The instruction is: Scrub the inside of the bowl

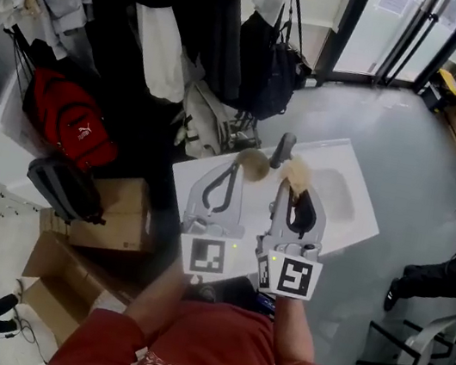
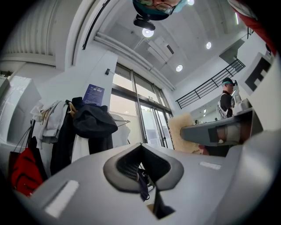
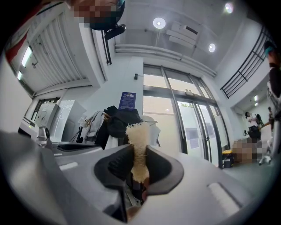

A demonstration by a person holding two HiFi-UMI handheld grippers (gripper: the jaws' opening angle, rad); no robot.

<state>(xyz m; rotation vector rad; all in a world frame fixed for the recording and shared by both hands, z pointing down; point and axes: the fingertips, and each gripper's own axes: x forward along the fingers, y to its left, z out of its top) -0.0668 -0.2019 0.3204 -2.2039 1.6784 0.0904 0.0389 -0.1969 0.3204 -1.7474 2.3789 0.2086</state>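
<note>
In the head view both grippers are held side by side over a white sink counter (image 1: 212, 174). A small tan bowl (image 1: 255, 164) sits at the tip of my left gripper (image 1: 234, 170), whose jaws are shut on its rim. In the left gripper view the jaws (image 2: 146, 191) are closed together, and only a sliver of tan shows beneath them. My right gripper (image 1: 286, 188) is shut on a pale, fuzzy scrubbing sponge (image 1: 298, 174). The sponge (image 3: 138, 145) sticks up between the right gripper's jaws (image 3: 138, 178). It (image 2: 181, 131) also appears from the left gripper view.
A dark faucet (image 1: 282, 150) stands behind the basin (image 1: 336, 196). A red backpack (image 1: 67, 127), cardboard boxes (image 1: 113, 214) and hanging coats (image 1: 181, 29) crowd the left. A seated person's leg (image 1: 439, 276) is at the right, and glass doors (image 1: 394, 32) are beyond.
</note>
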